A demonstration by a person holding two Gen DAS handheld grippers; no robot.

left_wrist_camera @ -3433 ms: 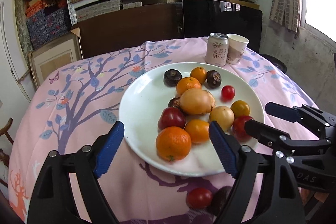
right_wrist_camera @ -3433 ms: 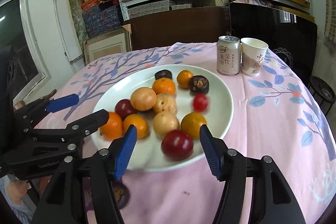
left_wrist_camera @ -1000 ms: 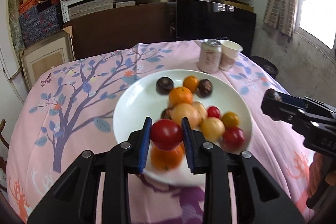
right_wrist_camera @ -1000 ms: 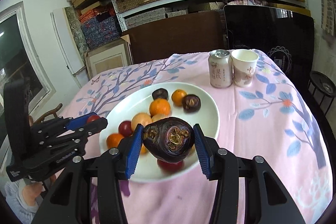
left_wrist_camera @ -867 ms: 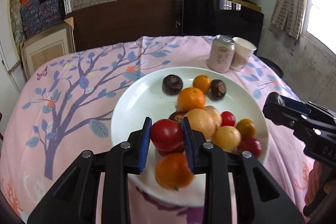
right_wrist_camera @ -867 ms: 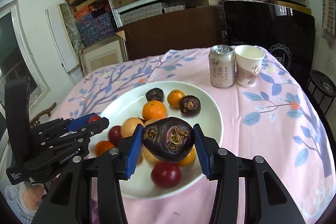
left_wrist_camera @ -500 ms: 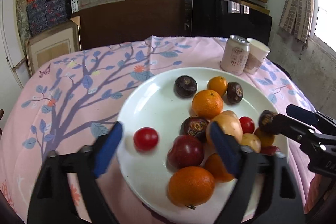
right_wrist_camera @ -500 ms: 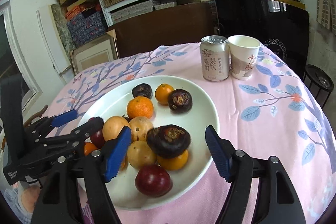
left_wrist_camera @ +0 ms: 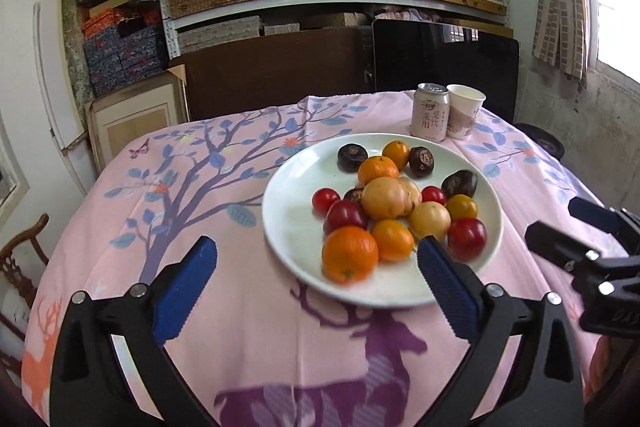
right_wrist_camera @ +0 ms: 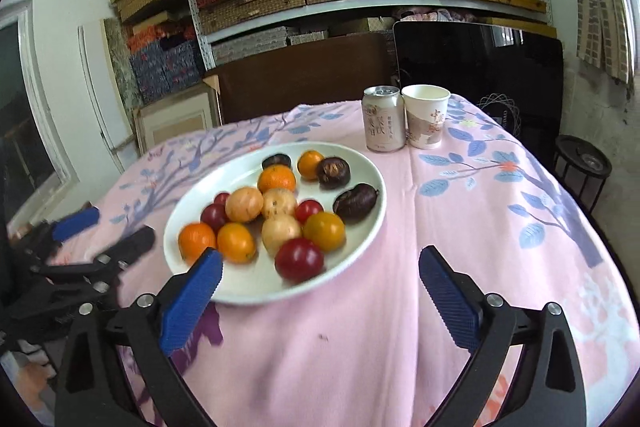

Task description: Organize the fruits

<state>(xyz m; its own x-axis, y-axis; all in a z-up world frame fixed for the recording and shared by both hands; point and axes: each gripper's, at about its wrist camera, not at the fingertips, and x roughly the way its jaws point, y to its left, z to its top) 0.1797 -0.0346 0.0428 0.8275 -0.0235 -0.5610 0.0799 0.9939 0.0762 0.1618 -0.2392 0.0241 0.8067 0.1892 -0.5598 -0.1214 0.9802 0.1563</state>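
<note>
A: Jaws?

B: My left gripper (left_wrist_camera: 316, 285) and right gripper (right_wrist_camera: 320, 293) have both just been opening; they stand wide apart with nothing between the pads.

A: Fruit?

B: All of it sits on the round white ceramic plate (left_wrist_camera: 294, 247). The small red cherry tomato (left_wrist_camera: 325, 198) lies at the plate's left edge of the pile, and the wrinkled dark purple passion fruit (right_wrist_camera: 355, 198) lies by the plate's right rim (near the pink drink can (right_wrist_camera: 383, 123) behind the plate).

A: Step?

B: I judge it the release step. No loose fruit shows on the pink tree-print tablecloth (left_wrist_camera: 192, 195) around the plate, so next I would look for leftovers or finish.
</note>
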